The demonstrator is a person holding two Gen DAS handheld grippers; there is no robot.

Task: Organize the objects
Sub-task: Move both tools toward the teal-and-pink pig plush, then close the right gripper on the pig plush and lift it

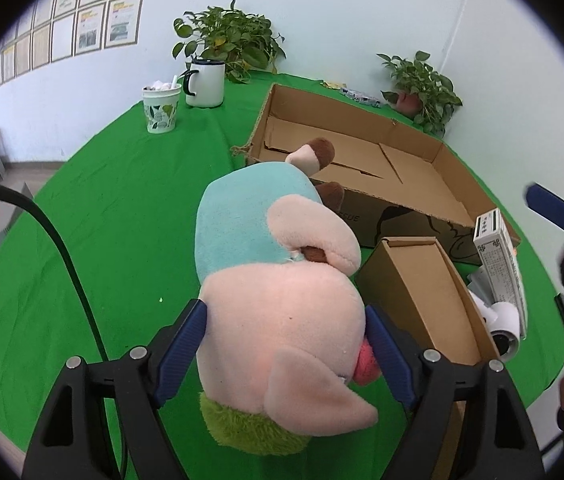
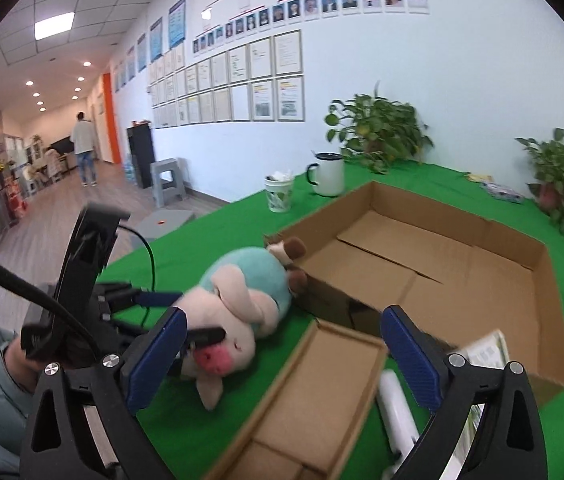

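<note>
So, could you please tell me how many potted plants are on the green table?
2. The larger plant stands at the back behind the white mug; the smaller plant sits at the far right corner. Others may be out of view.

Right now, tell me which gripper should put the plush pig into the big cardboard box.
Left. The left gripper already has the plush pig by its head between its fingers, just in front of the big cardboard box. The right gripper is open and empty.
</note>
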